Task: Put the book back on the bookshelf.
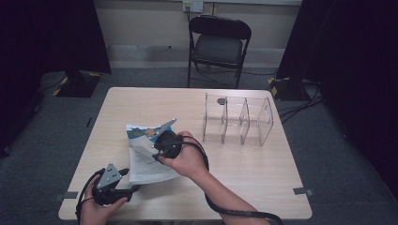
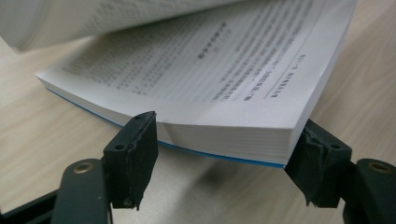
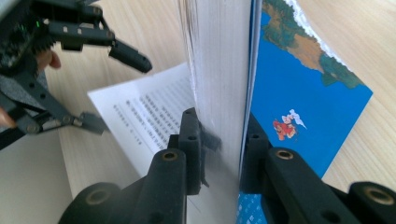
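The bench [image 1: 263, 178] spreads pale and mostly bare, a black folding chair [image 1: 219, 44] parked behind its far edge. Toward the far right stands a clear acrylic organizer [image 1: 239, 121], its upright dividers marking off slots, all of them looking vacant from the high view.

Now to the action: the book [image 1: 148, 161] sits at the near left of the bench, well apart from that organizer, and it's splayed open. The right gripper [image 3: 219, 140] has its jaws pinched on a thick upright block of pages together with the blue illustrated cover [image 3: 308, 93], holding that part up on edge. Down at the near corner, the left gripper [image 2: 224, 154] has its jaws clamped across the lower stack of pages, one pad on each side of the page block, with that corner raised just off the wood.

This looks like the gather-up step: both halves are gripped, and the book is neither shut nor carried yet. The next move probably calls for swinging the upright half and the lower stack together so the pages close flat, keeping both pinches firm so no leaves fan out. Then, it seems, comes a lift toward one of those slots, spine kept upright.
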`<state>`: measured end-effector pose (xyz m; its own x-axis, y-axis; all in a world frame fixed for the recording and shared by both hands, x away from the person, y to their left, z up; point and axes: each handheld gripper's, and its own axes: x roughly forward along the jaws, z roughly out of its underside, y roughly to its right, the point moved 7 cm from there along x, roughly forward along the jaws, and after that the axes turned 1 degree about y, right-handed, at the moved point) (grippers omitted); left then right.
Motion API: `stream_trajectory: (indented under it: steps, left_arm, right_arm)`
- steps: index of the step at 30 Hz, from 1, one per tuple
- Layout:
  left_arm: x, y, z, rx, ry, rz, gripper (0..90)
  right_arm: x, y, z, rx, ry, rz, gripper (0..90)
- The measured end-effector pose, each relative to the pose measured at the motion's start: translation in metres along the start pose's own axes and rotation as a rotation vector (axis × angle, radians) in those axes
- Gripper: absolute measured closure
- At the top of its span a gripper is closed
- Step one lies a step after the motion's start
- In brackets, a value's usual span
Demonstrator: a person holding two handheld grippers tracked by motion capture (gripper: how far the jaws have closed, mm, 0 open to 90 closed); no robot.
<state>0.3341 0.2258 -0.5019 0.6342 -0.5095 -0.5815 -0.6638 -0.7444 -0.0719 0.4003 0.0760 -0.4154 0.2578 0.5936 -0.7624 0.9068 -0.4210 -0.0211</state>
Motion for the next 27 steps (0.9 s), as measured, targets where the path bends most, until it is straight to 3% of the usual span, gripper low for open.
stream_trajectory:
  steps: [1,3,5,13,21,23,26,27]
  left_arm:
    - [0.000,-0.001,0.000,0.008,-0.004,-0.008,32.1]
    - [0.001,-0.006,0.003,-0.023,-0.012,-0.019,31.2]
    - [0.002,-0.010,0.005,-0.053,-0.007,-0.011,29.6]
    - [0.010,-0.005,0.006,-0.087,-0.001,0.041,28.0]
    - [0.016,-0.001,0.006,-0.093,-0.009,0.046,26.9]
    - [0.016,-0.001,0.006,-0.072,-0.015,0.049,26.6]
    - [0.019,0.002,0.007,-0.094,-0.013,0.066,26.8]
    - [0.019,0.002,0.008,-0.074,-0.018,0.068,26.8]
  right_arm:
    - [0.001,-0.001,0.000,-0.007,0.000,-0.001,75.6]
    - [0.002,-0.002,0.002,-0.013,-0.011,-0.003,75.6]
    - [0.002,-0.003,0.003,-0.011,-0.016,-0.014,75.6]
    - [0.011,-0.012,0.016,-0.049,-0.047,-0.007,75.3]
    - [0.024,-0.020,0.032,-0.078,-0.070,-0.011,74.7]
    - [0.028,-0.022,0.037,-0.092,-0.070,-0.007,74.5]
    - [0.034,-0.026,0.046,-0.095,-0.080,-0.009,73.9]
    - [0.037,-0.027,0.050,-0.101,-0.087,-0.005,73.7]
